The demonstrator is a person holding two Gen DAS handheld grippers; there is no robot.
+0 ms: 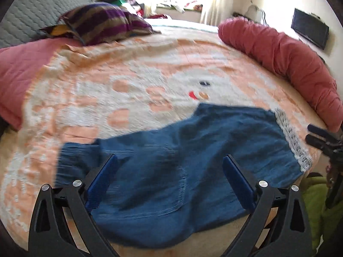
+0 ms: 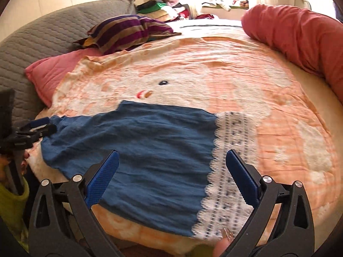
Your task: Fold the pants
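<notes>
- The blue pants [image 1: 167, 171] lie spread on the bed [image 1: 139, 68], near its front edge, on an orange-and-white blanket [image 2: 214, 68] with a cartoon face.
- A white lace band [image 2: 227, 160] with small dark marks runs along the right-hand end of the pants in the right wrist view; in the left wrist view the same band sits at the far right end.
- The left gripper [image 1: 170, 160] hangs just over the pants with its blue-padded fingers [image 1: 103, 180] wide apart and nothing between them; a stitched pocket outline shows on the cloth below.
- The right gripper [image 2: 171, 156] also stands with its fingers [image 2: 242, 175] wide apart, one over blue cloth, the other over the lace band, gripping nothing.
- In the right wrist view the left gripper appears at the left edge, at the narrow end of the pants; whether it touches the cloth cannot be told.
- A striped purple-and-tan pillow [image 2: 128, 32] sits at the far left of the bed, beside a pink pillow [image 2: 55, 70] and a grey quilted cushion [image 2: 42, 40].
- A long red bolster [image 2: 300, 36] curves along the right side of the bed.
- No containers are in view; a loose pile of folded clothes [image 2: 163, 6] sits beyond the bed by the bright window.
- The left wrist view is motion-blurred.
</notes>
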